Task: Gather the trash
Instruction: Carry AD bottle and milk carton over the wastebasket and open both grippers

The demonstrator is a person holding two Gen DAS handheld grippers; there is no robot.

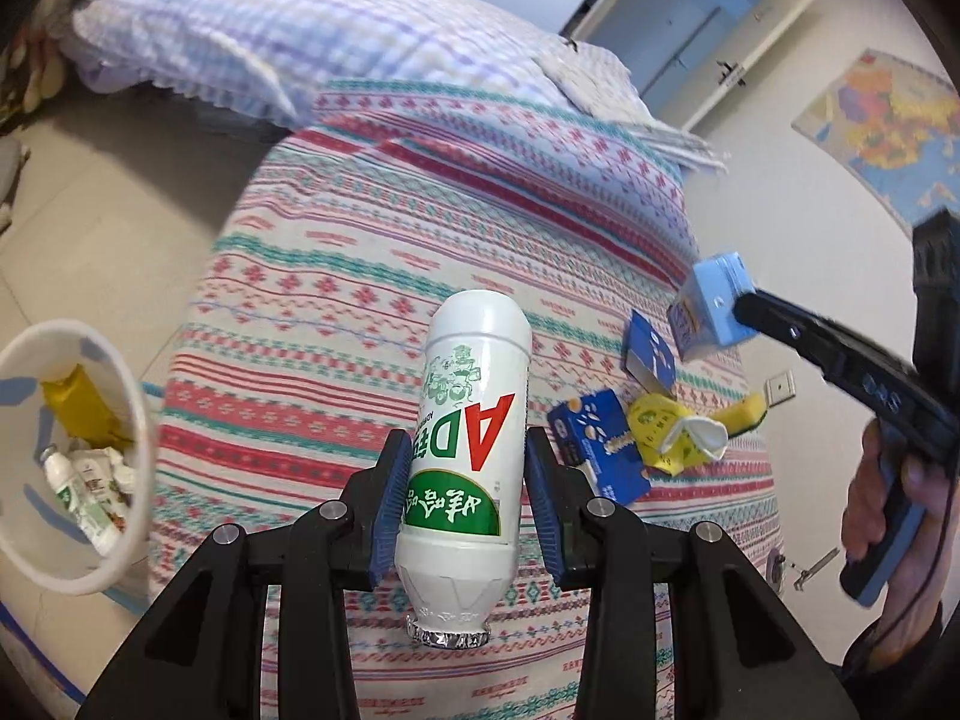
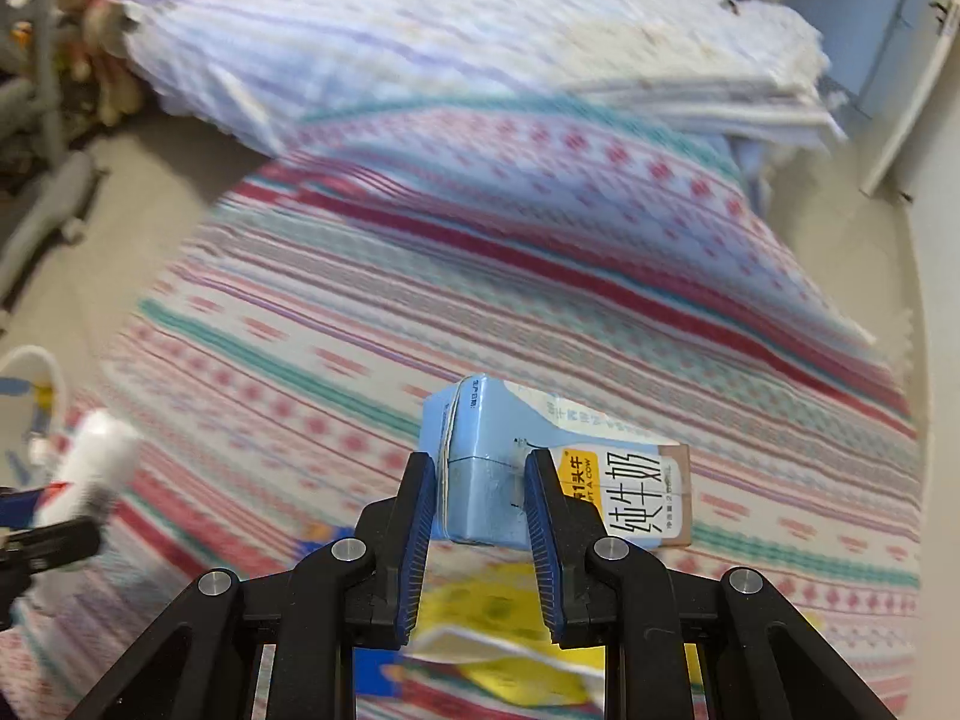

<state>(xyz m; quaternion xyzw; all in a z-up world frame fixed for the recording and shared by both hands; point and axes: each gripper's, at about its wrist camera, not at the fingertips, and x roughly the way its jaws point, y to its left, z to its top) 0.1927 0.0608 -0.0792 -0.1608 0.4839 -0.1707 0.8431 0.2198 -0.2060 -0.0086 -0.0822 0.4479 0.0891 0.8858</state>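
My left gripper [image 1: 468, 450] is shut on a white AD drink bottle [image 1: 474, 408] with green and red print, held above the striped bedspread [image 1: 336, 276], foil cap toward the camera. My right gripper [image 2: 480, 474] is shut on a light blue milk carton [image 2: 480, 462], lifted above the bed; it also shows in the left wrist view [image 1: 714, 306]. On the bed lie a blue snack box [image 1: 600, 444], a second blue box [image 1: 651, 354] and a yellow wrapper [image 1: 678, 432]. The bottle shows blurred in the right wrist view [image 2: 90, 468].
A white trash bin [image 1: 120, 396] stands on the floor left of the bed, holding a yellow wrapper and small bottles. A folded checked quilt [image 1: 312, 30] lies at the bed's far end. A map [image 1: 888, 126] hangs on the right wall.
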